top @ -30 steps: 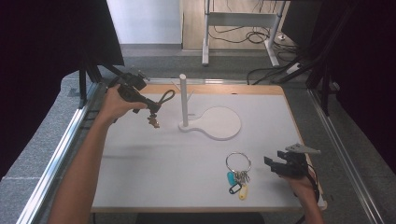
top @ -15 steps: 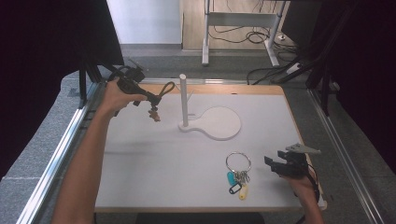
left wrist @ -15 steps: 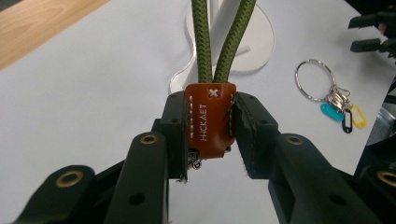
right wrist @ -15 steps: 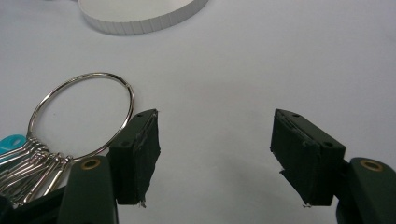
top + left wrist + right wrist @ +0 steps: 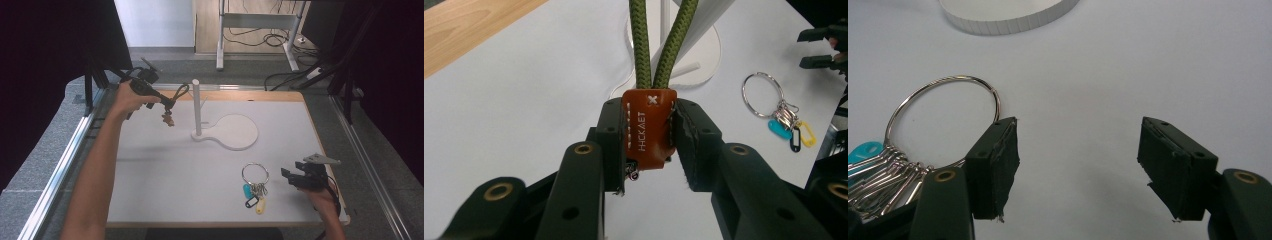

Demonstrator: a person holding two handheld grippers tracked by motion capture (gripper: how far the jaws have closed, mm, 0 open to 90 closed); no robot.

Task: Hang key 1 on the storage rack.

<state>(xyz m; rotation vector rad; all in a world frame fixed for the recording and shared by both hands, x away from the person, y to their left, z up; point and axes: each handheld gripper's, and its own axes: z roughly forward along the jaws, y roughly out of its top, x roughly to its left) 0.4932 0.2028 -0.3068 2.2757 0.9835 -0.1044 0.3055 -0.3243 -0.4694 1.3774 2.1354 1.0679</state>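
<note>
My left gripper (image 5: 167,104) is held up over the table's far left, shut on the brown leather tab (image 5: 649,127) of a green cord loop (image 5: 181,91). The cord loop (image 5: 664,42) reaches toward the white post (image 5: 196,107), just to its left, and small keys (image 5: 167,119) dangle under the tab. The post stands on a white paddle-shaped base (image 5: 235,132). A key ring (image 5: 255,175) with blue, black and yellow tags lies at the near right. My right gripper (image 5: 286,176) rests open just right of that key ring (image 5: 943,117), nothing between its jaws.
The white tabletop (image 5: 150,170) has a wooden strip (image 5: 260,96) along its far edge and metal rails (image 5: 65,160) on both sides. Cables and a desk frame (image 5: 260,20) stand on the floor beyond.
My left gripper has lifted the cord loop and carried it up and toward the post. The right gripper and key ring have stayed put.
</note>
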